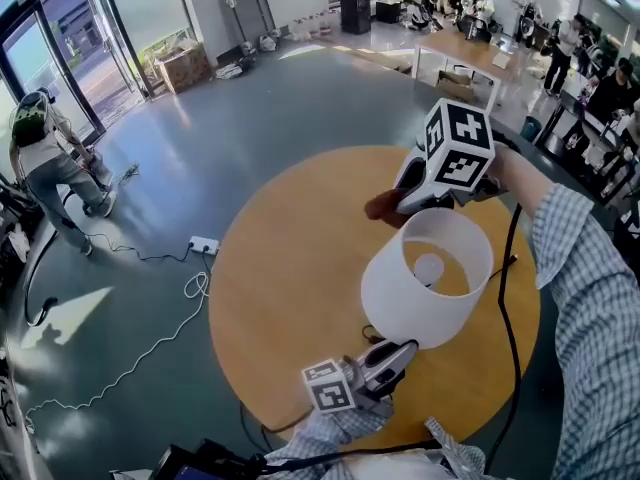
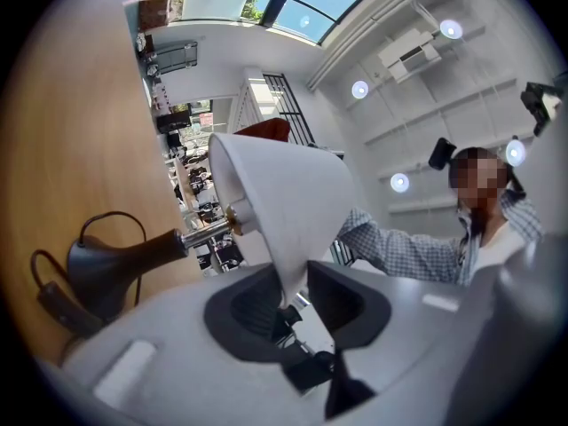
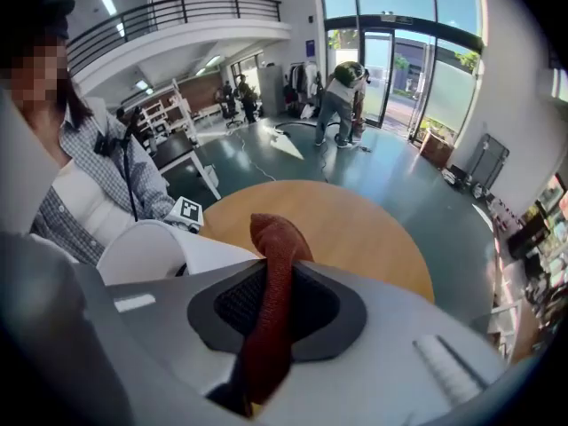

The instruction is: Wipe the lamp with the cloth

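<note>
Left gripper (image 1: 398,354) nearest: keep clamped on near rim of lamp (image 1: 425,278), steadying it at right of table (image 1: 290,268). With right gripper (image 1: 405,204) pinching cloth (image 1: 383,206) at far rim, press lightly, sweep round, avoid tipping

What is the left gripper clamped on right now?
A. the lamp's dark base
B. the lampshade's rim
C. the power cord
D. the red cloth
B: in its own view the left gripper pinches the white lampshade by its edge, while the red cloth sits in the right gripper.
</note>
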Demonstrator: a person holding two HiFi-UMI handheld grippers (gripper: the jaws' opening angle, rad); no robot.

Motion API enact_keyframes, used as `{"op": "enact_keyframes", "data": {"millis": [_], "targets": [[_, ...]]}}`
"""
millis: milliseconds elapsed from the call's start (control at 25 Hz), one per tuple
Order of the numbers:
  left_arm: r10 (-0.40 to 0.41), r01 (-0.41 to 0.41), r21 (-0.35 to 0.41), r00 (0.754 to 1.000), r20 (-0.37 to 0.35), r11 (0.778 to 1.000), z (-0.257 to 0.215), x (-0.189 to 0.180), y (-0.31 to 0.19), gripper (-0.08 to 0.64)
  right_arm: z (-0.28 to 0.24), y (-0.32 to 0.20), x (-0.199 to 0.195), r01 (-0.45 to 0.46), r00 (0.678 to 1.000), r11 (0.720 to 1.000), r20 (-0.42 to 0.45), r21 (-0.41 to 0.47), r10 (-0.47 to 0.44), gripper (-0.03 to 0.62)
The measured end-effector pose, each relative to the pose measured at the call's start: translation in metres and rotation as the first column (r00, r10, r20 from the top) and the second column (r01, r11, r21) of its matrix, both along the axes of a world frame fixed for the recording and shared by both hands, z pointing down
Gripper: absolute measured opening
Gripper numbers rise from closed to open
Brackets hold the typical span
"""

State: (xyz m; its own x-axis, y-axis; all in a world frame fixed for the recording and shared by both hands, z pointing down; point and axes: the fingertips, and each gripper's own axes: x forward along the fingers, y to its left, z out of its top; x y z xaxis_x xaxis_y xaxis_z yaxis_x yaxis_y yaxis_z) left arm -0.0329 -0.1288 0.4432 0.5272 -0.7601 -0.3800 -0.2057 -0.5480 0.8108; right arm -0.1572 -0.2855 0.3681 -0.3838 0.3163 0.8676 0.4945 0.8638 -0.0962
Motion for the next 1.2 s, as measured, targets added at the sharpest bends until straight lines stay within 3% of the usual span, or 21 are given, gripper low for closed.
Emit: {"op": "enact_keyframes", "data": {"millis": [280, 480, 640, 840, 920, 1040, 1160, 1200], "targets": [[0.015, -0.015, -0.007, 1.0, 0.001, 1.0, 0.0, 0.002, -0.002, 0.092, -0.006, 0.034, -0.01, 0.225, 0.971, 0.962, -0.113, 0.153, -0.21, 0.061], [0.017, -0.017, -0.009, 1.0, 0.0, 1.0, 0.001, 0.003, 0.0, 0.092, -0.009, 0.067, -0.011, 0.388, 0.919, 0.877, -0.193, 0.283, -0.345, 0.061], [0.02, -0.019, -0.018, 1.0, 0.008, 1.0, 0.002, 0.003, -0.002, 0.092, -0.011, 0.098, -0.009, 0.512, 0.859, 0.756, -0.216, 0.409, -0.465, 0.061], [0.022, -0.022, -0.023, 1.0, 0.009, 1.0, 0.005, -0.004, -0.003, 0.093, -0.005, 0.144, -0.001, 0.604, 0.77, 0.553, -0.24, 0.574, -0.592, 0.061], [0.026, -0.026, -0.021, 1.0, 0.008, 0.999, 0.005, -0.006, -0.004, 0.094, -0.004, 0.158, 0.004, 0.596, 0.75, 0.487, -0.226, 0.638, -0.622, 0.061], [0.033, -0.033, -0.019, 0.999, 0.006, 0.999, 0.005, -0.008, -0.006, 0.093, -0.003, 0.179, 0.013, 0.537, 0.743, 0.422, -0.173, 0.73, -0.647, 0.061], [0.035, -0.035, -0.023, 0.999, 0.005, 0.999, 0.007, -0.011, -0.004, 0.092, 0.003, 0.191, 0.024, 0.45, 0.741, 0.305, -0.16, 0.84, -0.653, 0.061], [0.034, -0.034, -0.023, 0.999, 0.006, 0.999, 0.007, -0.011, -0.004, 0.092, 0.004, 0.195, 0.028, 0.406, 0.75, 0.285, -0.139, 0.868, -0.647, 0.061]]}}
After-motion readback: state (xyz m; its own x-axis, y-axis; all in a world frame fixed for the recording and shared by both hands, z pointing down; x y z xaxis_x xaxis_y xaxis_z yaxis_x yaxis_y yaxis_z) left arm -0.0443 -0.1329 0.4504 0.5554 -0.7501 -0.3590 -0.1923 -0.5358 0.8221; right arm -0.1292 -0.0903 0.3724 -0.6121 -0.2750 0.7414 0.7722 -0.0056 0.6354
